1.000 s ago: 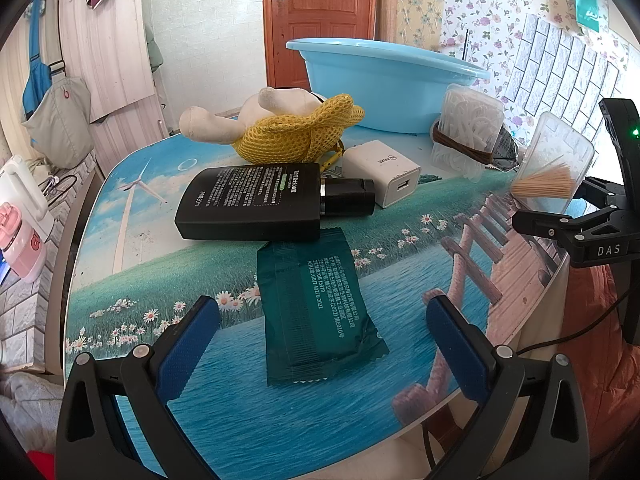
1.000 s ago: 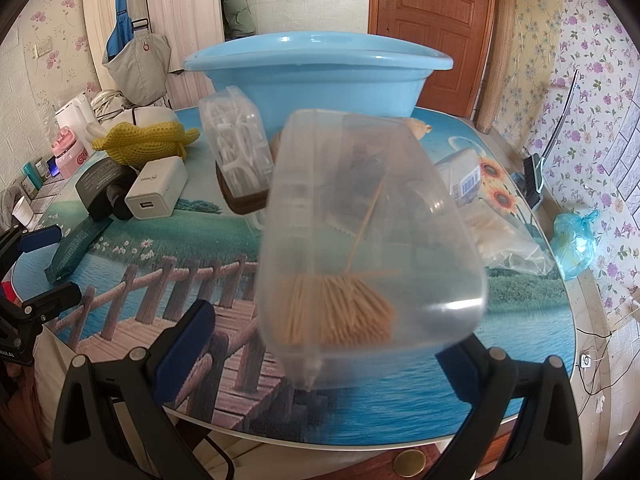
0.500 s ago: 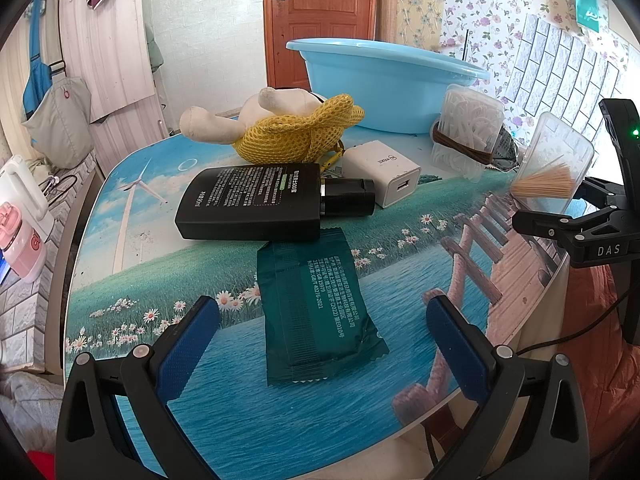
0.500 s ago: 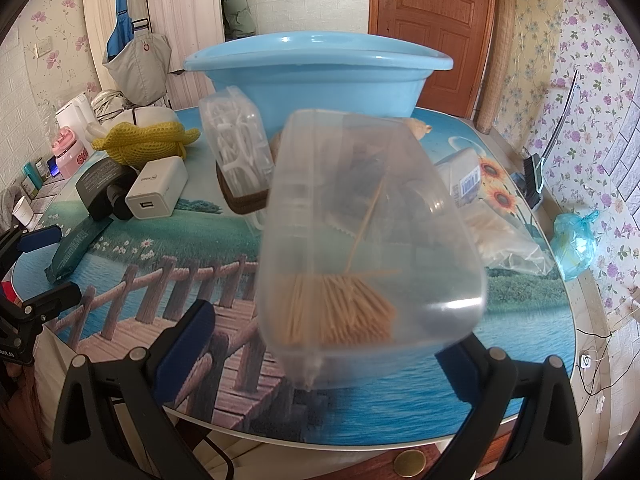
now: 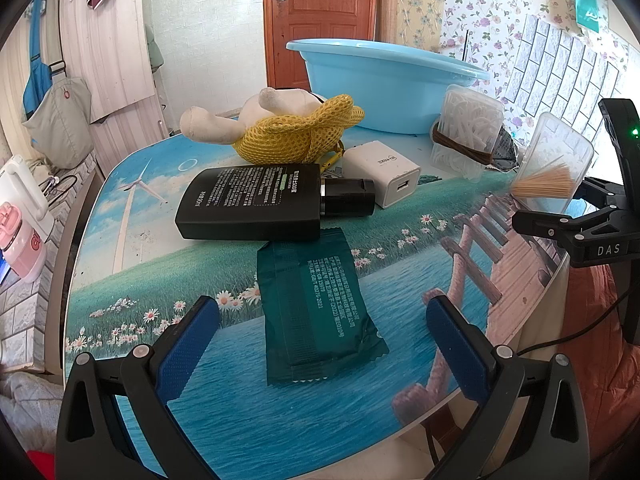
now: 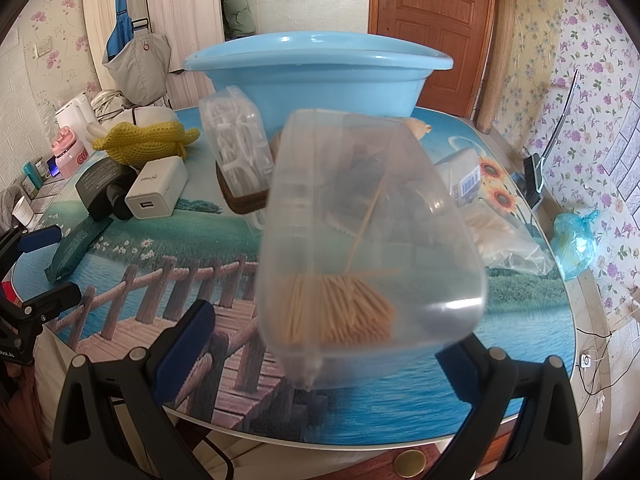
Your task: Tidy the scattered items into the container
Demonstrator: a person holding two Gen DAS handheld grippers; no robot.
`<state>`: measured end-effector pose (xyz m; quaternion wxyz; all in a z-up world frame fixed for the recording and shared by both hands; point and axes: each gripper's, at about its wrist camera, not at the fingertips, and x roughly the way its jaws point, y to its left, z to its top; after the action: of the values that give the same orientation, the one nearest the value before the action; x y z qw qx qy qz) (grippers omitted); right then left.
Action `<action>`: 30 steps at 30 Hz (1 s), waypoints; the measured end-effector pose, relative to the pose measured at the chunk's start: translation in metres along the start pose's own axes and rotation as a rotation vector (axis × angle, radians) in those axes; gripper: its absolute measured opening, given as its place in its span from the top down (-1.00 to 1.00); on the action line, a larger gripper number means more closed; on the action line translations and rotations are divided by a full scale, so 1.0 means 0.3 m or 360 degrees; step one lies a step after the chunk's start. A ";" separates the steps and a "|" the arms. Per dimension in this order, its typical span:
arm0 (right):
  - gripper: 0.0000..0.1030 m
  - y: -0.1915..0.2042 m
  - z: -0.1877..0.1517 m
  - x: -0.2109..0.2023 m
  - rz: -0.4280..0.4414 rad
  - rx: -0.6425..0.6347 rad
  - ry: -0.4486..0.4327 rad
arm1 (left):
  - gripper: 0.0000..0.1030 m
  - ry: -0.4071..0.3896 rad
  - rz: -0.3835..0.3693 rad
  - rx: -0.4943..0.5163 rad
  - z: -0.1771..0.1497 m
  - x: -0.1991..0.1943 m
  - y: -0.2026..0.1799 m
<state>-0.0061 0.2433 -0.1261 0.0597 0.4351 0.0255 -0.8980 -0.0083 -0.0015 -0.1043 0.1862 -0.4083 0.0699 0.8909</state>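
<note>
Right gripper [image 6: 320,344]: clamped on a clear plastic toothpick box [image 6: 372,248], held up off the table and tilted, sticks bunched at the low end. From the left wrist cam you see the same box at about 3 o'clock, hanging just past the table edge.

Left gripper [image 5: 322,340]: jaws spread wide, nothing in them, hovering low over the near edge of the table.

Container: light blue wash basin [image 6: 316,80], at 12 o'clock from the right gripper, at the far side of the table. Can't see inside it, so no idea what's in there.

Step in hand: looks like the carry. Box is picked up but not over the basin.

Next move, my guess: lift the box higher than the basin rim, push it forward toward 12 o'clock, then let go over the middle. The floss pick box [image 6: 236,136] with the brown band sits at about 11 o'clock right on the way, so the path should go over it, not through it.

Waiting on the table: green foil packet [image 5: 316,304] dead ahead of the left gripper, black bottle [image 5: 256,208] touching its far end, white USB charger [image 5: 384,172] beside the bottle's cap, yellow mesh bag [image 5: 304,136] draped on a plush toy [image 5: 224,120].

Likely left-gripper job: the green packet. It's flat, so a pinch across its width seems easiest.
</note>
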 end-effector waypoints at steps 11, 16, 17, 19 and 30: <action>-1.00 0.004 0.001 -0.001 0.0000 0.0000 0.0000 | -0.99 0.0001 0.0000 0.0000 0.002 -0.002 -0.003; -1.00 0.002 0.002 -0.001 0.0001 0.0000 0.0001 | -0.99 0.0001 0.0000 -0.0001 0.006 -0.001 -0.004; -1.00 0.003 0.001 -0.001 0.0001 -0.0001 0.0000 | -0.99 0.0001 0.0000 -0.0001 0.006 -0.001 -0.004; -1.00 0.003 0.001 -0.001 0.0001 -0.0001 0.0000 | -0.99 0.0002 0.0000 -0.0001 0.007 -0.001 -0.004; -1.00 0.004 0.001 -0.001 0.0000 0.0000 -0.0001 | -0.37 -0.0031 -0.0027 0.0039 0.011 -0.012 -0.016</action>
<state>-0.0060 0.2422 -0.1256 0.0599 0.4348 0.0254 -0.8982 -0.0065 0.0029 -0.0991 0.1994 -0.3979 0.0756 0.8923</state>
